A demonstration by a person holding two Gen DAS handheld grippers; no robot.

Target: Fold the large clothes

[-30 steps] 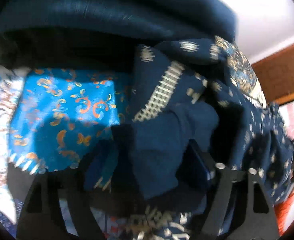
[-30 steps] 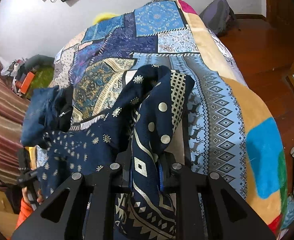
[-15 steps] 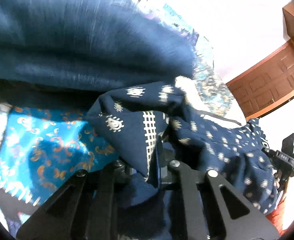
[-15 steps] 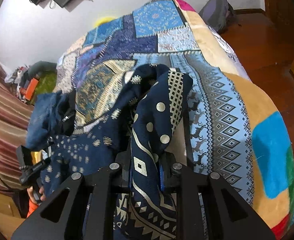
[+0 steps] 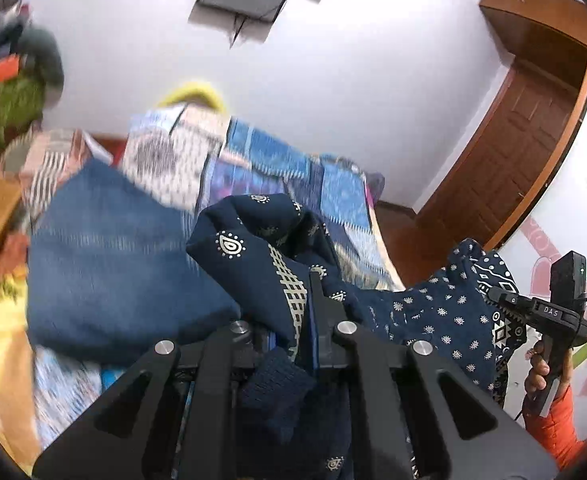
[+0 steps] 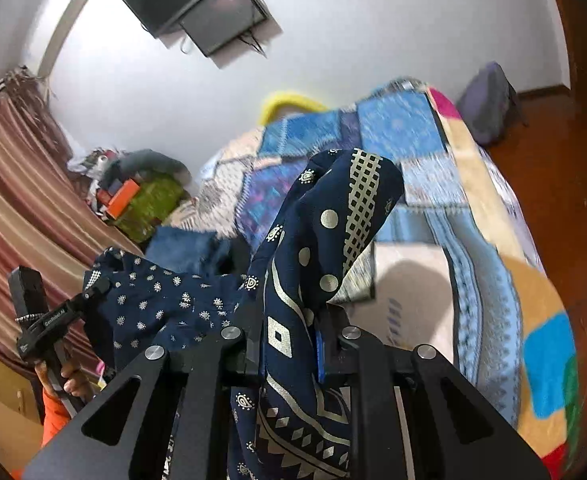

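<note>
Grippers, left (image 5: 297,320) and right (image 6: 293,320), clamp navy garment (image 6: 333,216) above patchwork bed (image 6: 489,208), denim pile (image 5: 125,264) beside.

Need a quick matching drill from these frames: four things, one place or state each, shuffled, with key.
1. navy printed garment
2. wall screen
3. folded blue denim
4. patchwork blanket

A. mounted on the white wall
B. clamped in both hand-held grippers
C. spread over the bed
D. lying on the bed left of the left hand-held gripper

Pairs: 1-B, 2-A, 3-D, 4-C
</note>
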